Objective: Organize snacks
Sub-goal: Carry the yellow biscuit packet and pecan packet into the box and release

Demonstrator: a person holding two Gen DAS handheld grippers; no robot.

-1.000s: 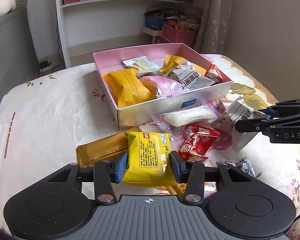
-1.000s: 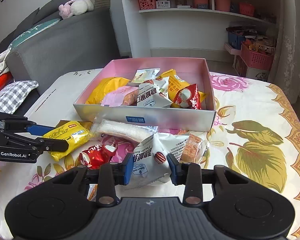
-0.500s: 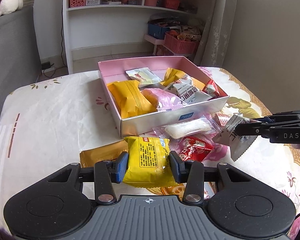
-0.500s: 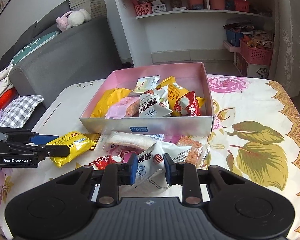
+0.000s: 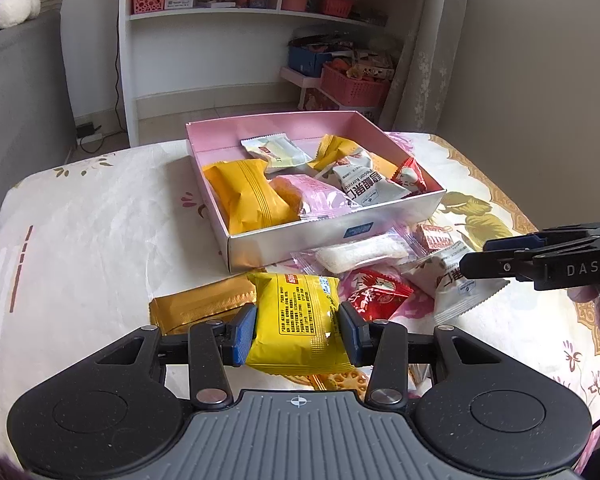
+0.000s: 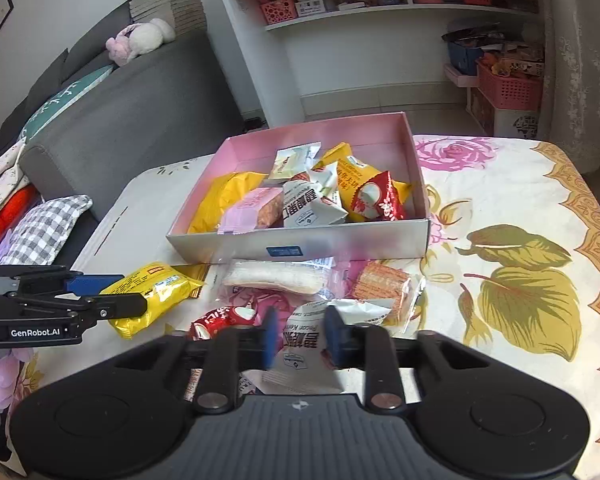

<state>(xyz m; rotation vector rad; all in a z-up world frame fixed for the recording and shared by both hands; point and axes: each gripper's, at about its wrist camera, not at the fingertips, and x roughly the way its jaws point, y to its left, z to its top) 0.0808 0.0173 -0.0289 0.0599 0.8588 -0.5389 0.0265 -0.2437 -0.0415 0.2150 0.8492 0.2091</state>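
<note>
A: What does the left gripper [image 5: 296,330] hold?
B: Its jaws are clamped on the yellow packet [image 5: 300,320], before the pink box [image 5: 332,236] on the tabletop [image 5: 100,240].
A: And the right gripper [image 6: 298,338]?
B: Jaws opening; the white packet [image 6: 304,354] sits between them.

- Left gripper [image 5: 298,330] clamps a yellow packet [image 5: 300,320].
- Behind it: gold packet [image 5: 204,306], red packet [image 5: 378,294], clear packet [image 5: 360,254].
- Pink box [image 5: 328,236] holds snacks mid-table [image 5: 100,216].
- Right gripper [image 5: 484,256], at the right edge, over a white packet [image 5: 456,284], jaws opening.
</note>
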